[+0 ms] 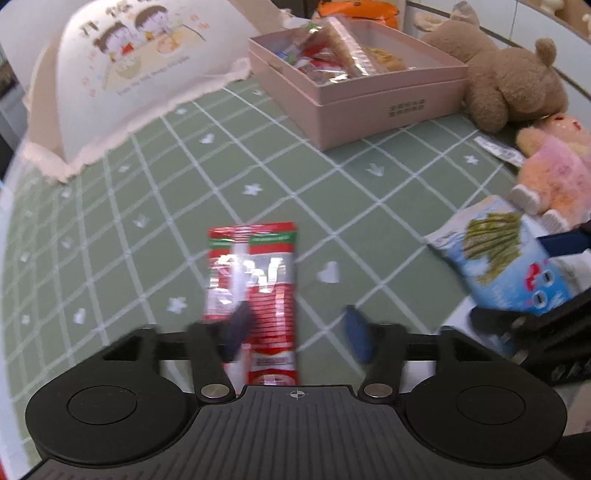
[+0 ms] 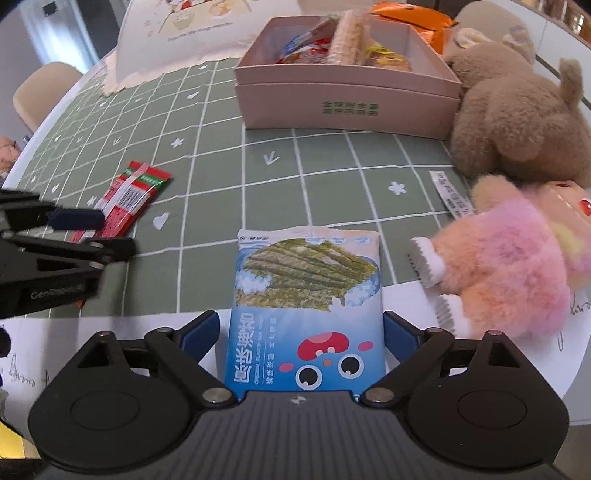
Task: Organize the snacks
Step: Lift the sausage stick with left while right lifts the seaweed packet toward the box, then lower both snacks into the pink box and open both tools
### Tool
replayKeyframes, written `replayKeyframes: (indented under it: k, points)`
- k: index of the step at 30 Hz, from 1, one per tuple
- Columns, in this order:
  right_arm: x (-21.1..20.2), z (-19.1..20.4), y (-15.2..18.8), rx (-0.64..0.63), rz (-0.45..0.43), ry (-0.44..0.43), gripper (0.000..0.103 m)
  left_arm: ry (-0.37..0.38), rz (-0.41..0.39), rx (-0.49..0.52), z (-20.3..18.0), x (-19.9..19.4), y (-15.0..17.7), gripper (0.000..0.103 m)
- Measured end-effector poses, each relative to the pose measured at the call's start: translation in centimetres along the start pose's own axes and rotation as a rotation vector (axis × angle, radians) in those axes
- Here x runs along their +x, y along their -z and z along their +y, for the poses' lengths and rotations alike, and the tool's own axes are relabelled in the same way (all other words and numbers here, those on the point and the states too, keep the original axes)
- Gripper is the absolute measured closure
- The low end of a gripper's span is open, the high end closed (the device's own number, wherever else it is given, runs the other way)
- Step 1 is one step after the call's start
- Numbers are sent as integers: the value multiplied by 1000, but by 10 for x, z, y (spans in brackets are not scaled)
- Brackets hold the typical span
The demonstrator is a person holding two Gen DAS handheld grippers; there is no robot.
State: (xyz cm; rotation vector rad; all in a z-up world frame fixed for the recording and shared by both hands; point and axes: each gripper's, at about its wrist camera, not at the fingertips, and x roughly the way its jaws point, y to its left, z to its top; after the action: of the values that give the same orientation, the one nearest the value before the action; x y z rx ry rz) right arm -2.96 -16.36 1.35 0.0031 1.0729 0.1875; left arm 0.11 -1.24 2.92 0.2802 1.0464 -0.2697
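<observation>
**Both grippers poised over a packet each, neither yet gripped**

Left gripper (image 1: 295,332): fingers spread wide, red snack packet (image 1: 255,295) lying flat between them on the surface (image 1: 332,177). Left finger (image 1: 236,328) overlaps the packet's edge in the left wrist view; contact or mere overlap not decidable through the motion blur. Right finger (image 1: 356,334) well clear of it.

Right gripper (image 2: 301,332): fingers spread, blue seaweed packet (image 2: 306,306) lying between them at the near edge of the surface. Each finger just beside a long edge; no sign of squeeze or crumple, so judged not gripped.

Step in hand, as judged: pick-up of two loose snacks, one per gripper. Next move calls for closing on each packet across its width, lifting, then carrying to the pink box (image 2: 343,96), far side of the surface, already part filled with snacks. Thin flat packets: low approach needed to get under the edges.

Hard to make out: near ends of both packets hidden under gripper bodies. Box contents partly hidden by its walls. Orange bag (image 2: 410,18) behind the box mostly hidden. Brown plush bear (image 2: 517,122) and pink plush toy (image 2: 517,266) cut off at the right.
</observation>
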Motion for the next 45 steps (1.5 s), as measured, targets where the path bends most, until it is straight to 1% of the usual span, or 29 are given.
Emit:
replayKeyframes:
  k: [1,3,4,5,7,11,13,14,15,16,17,18,19,21,22,24,26,27,28,29,33,36,38,39,40,41,42,43,45]
  points:
    - [0,1,1,-6,-1,1,7,15,5,0,-2,0,0,22]
    - [0,1,3,-13,-3,4,7,43,-7,-22,-1,-3,2,23]
    - [-1,0,4,-16,-4,4,6,70,-24,-63,6,-6,3,26]
    - [-1,-1,5,-16,-5,5,6,78,-39,-102,12,-9,4,26]
    - [-1,-2,7,-15,-7,9,4,48,-50,-152,25,-11,4,26]
    - [0,-2,11,-26,-18,20,3,20,31,-185,42,4,1,27]
    - [0,-1,12,-36,-22,25,3,9,35,-183,43,9,-1,26]
    - [0,-1,12,-39,-24,26,4,2,36,-183,43,10,-3,26]
    - [-2,0,12,-41,-31,29,10,-1,37,-182,43,10,-5,27]
    - [-5,1,11,-54,-38,25,20,1,37,-178,43,11,-5,30]
    - [-8,1,9,-63,-30,10,21,4,35,-170,43,10,-6,33]
    - [-12,0,7,-61,-28,-10,21,1,33,-159,42,9,-5,41]
    - [-17,-2,4,-52,-35,-31,22,10,33,-152,43,7,-4,46]
    - [-32,-8,-3,-34,-55,-63,23,42,38,-155,44,2,-1,50]
    - [-41,-10,-6,-27,-72,-71,23,54,33,-152,44,-2,2,51]
    - [-60,-18,-15,-15,-113,-80,23,74,6,-145,40,-14,8,52]
    - [-82,-29,-26,-5,-163,-78,23,113,-31,-170,39,-30,5,52]
    - [-94,-35,-32,-2,-192,-69,23,147,-62,-189,41,-41,-2,52]
    - [-103,-39,-37,1,-216,-60,23,191,-115,-206,43,-58,-15,52]
    - [-114,-45,-44,5,-244,-52,23,214,-169,-208,44,-74,-27,52]
    - [-149,-61,-65,5,-344,-6,22,265,-427,-161,50,-147,-106,51]
    - [-164,-68,-74,7,-397,11,22,305,-530,-154,53,-172,-167,48]
    - [-168,-72,-77,9,-412,32,22,314,-550,-147,51,-169,-205,45]
    - [-167,-74,-77,14,-411,39,21,326,-540,-157,49,-161,-221,45]
    - [-165,-77,-78,21,-406,43,21,359,-512,-186,49,-149,-234,46]
    - [-164,-80,-77,28,-398,48,21,411,-481,-223,52,-136,-242,45]
    - [-161,-83,-76,37,-389,55,21,474,-458,-274,59,-121,-246,46]
    - [-158,-86,-76,46,-378,62,21,510,-451,-320,65,-109,-245,47]
    - [-152,-93,-71,64,-356,75,20,496,-447,-371,73,-91,-229,47]
